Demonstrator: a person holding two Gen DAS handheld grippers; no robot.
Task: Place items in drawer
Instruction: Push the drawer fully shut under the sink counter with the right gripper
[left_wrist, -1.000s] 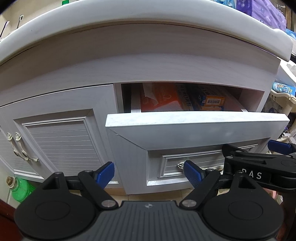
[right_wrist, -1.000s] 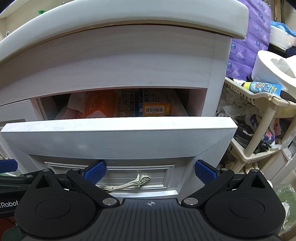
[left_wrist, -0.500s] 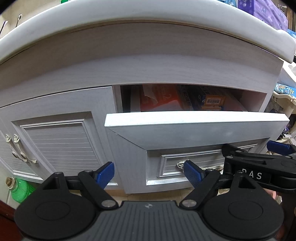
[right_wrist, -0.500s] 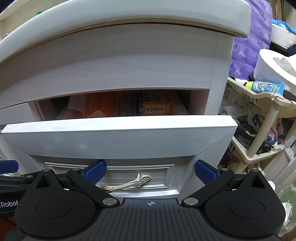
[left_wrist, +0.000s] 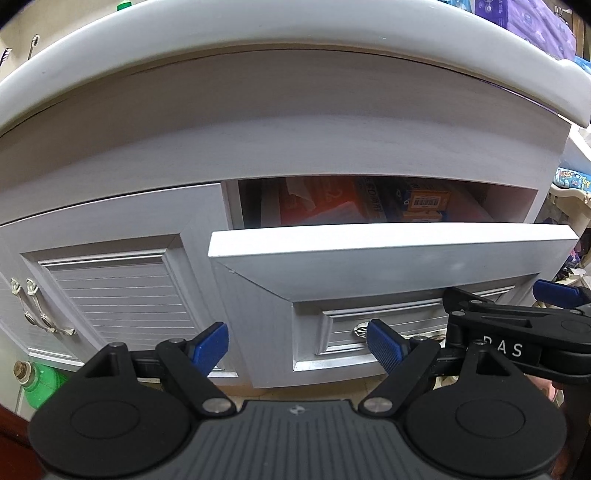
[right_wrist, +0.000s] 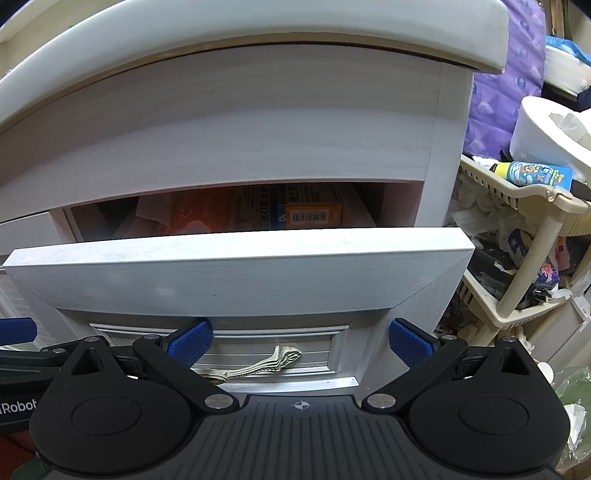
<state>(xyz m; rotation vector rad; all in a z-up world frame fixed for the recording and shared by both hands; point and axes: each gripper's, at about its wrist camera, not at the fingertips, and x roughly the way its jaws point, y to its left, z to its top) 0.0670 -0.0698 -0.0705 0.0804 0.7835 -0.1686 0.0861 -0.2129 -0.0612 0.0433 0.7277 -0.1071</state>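
White-washed wood drawer (right_wrist: 229, 273), pulled partly out of its cabinet (left_wrist: 295, 147), stood directly ahead of both tools. Contents, seen in the gap behind the drawer front: orange packet (right_wrist: 192, 218) to the left, boxes with a barcode label (right_wrist: 310, 216) to the right, lying flat and pointing back into the cabinet. Metal handle (right_wrist: 266, 363), long axis level across the front panel, sat low between the right gripper (right_wrist: 299, 341) jaws, which were spread wide and held nothing. Left gripper (left_wrist: 295, 341) jaws likewise spread and empty, set off toward the drawer's left corner and the louvred door (left_wrist: 118, 295). Judged: items already stowed, closing push outstanding; right gripper nearer the handle and centred. Room: open in front; cream rack (right_wrist: 524, 258) crowded the right side; the cabinet's overhanging top edge close above.
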